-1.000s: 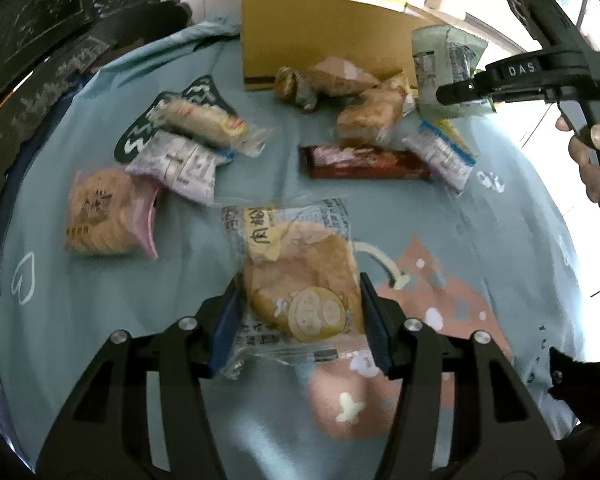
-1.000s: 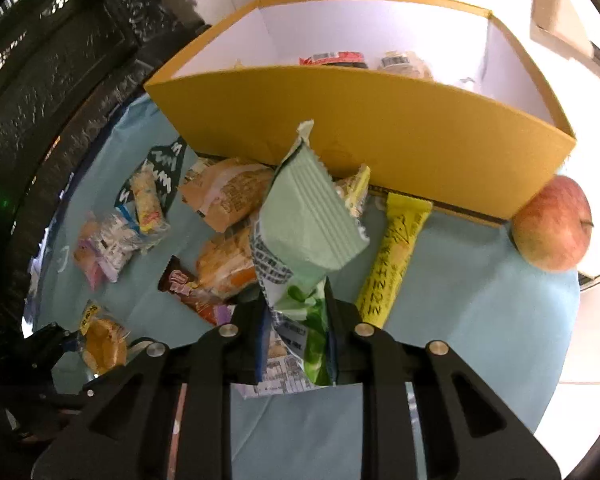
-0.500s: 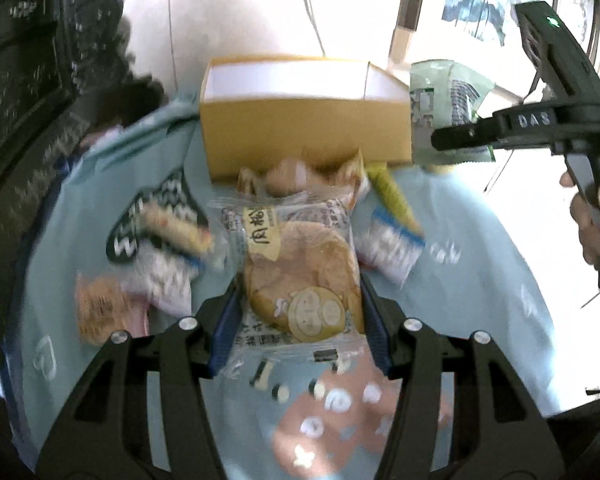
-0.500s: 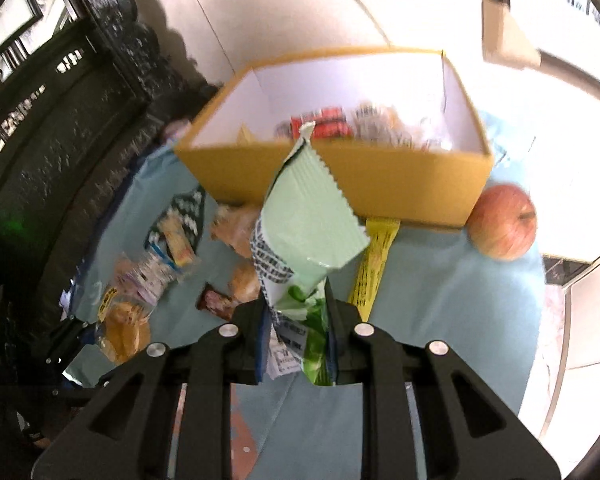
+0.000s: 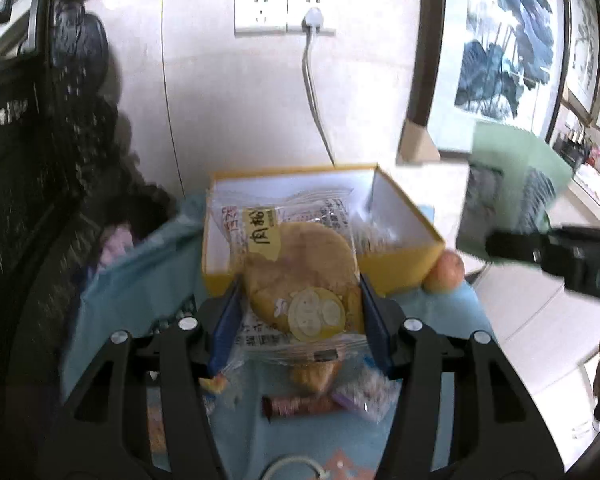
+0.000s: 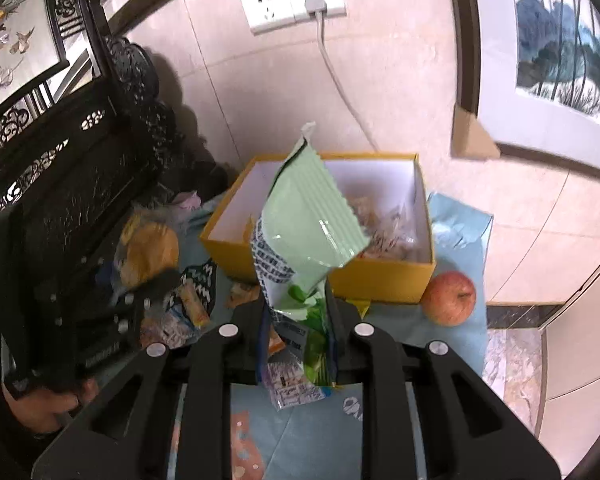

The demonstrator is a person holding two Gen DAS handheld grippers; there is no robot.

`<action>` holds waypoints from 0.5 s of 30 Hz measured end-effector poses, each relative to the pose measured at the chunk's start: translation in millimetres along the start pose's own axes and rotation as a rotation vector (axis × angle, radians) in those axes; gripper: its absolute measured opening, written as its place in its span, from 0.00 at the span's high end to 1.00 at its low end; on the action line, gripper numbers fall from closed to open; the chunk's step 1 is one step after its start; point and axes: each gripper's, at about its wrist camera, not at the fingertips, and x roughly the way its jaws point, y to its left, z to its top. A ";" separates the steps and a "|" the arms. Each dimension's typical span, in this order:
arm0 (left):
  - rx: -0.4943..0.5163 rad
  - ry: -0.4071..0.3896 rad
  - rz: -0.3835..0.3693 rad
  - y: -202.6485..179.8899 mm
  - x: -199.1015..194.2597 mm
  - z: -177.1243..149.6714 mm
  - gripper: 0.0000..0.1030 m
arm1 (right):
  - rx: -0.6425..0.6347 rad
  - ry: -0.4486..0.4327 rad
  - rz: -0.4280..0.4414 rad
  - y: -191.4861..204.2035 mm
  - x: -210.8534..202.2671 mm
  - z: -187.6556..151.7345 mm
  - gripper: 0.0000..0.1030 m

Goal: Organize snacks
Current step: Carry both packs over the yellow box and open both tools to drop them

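The left gripper [image 5: 300, 320] has its jaws pinching a wrapped round pastry [image 5: 300, 272], and the right gripper [image 6: 296, 344] has its jaws clamped on a green snack packet [image 6: 304, 236]. Beyond both jaws stands the yellow box [image 6: 380, 276], already holding several snacks. Below them, more packets, including a chocolate bar [image 5: 300, 404], lie on the blue-clothed counter [image 5: 132, 280], so sorting looks partway done.

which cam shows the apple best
The right wrist view: the apple sits whole and sharp on the blue cloth, beside the yellow box at its right corner. In the left wrist view it is blurred and partly cut off by the box corner.
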 end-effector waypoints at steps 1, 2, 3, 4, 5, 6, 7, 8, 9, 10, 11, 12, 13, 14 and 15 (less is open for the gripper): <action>0.007 -0.009 0.009 -2.6 0.0 8.4 0.46 | -0.001 -0.006 -0.002 -0.4 -1.5 1.9 0.78; 0.011 -0.016 0.013 -4.1 0.3 14.6 0.46 | -0.002 -0.015 -0.005 -1.0 -3.6 5.0 0.78; 0.012 -0.020 0.015 -5.1 0.4 19.3 0.46 | -0.004 -0.022 -0.007 -1.2 -5.1 7.6 0.78; 0.013 -0.024 0.017 -6.2 0.8 23.7 0.46 | -0.008 -0.029 -0.010 -1.0 -6.6 10.0 0.78; 0.015 -0.029 0.018 -7.3 1.4 27.4 0.46 | -0.009 -0.034 -0.012 -0.7 -7.4 11.7 0.78; 0.016 -0.031 0.020 -8.1 2.2 29.8 0.46 | -0.010 -0.037 -0.013 -0.7 -7.7 13.2 0.78; 0.018 -0.032 0.019 -8.4 3.3 32.6 0.46 | -0.010 -0.040 -0.013 -1.2 -7.9 15.1 0.78; 0.018 -0.033 0.017 -9.0 4.1 33.8 0.46 | -0.012 -0.044 -0.015 -1.1 -7.8 17.0 0.78; 0.018 -0.034 0.016 -9.3 5.3 35.2 0.46 | -0.013 -0.046 -0.015 -1.3 -7.6 18.6 0.78; 0.019 -0.033 0.015 -9.3 6.8 36.3 0.46 | -0.014 -0.047 -0.016 -0.6 -7.9 19.8 0.78; 0.017 -0.032 0.015 -9.4 7.9 36.8 0.46 | -0.016 -0.051 -0.017 -1.2 -7.9 20.9 0.78; 0.013 -0.030 0.016 -9.0 9.9 36.9 0.46 | -0.017 -0.050 -0.017 -1.7 -7.3 21.6 0.78; 0.012 -0.027 0.015 -8.0 11.1 35.7 0.46 | -0.017 -0.049 -0.018 -1.6 -6.7 21.7 0.78; 0.010 -0.025 0.016 -7.6 12.6 35.9 0.46 | -0.018 -0.049 -0.018 -1.7 -5.2 22.3 0.78; 0.009 -0.023 0.017 -7.1 14.2 35.8 0.46 | -0.018 -0.048 -0.017 -2.2 -4.2 23.0 0.78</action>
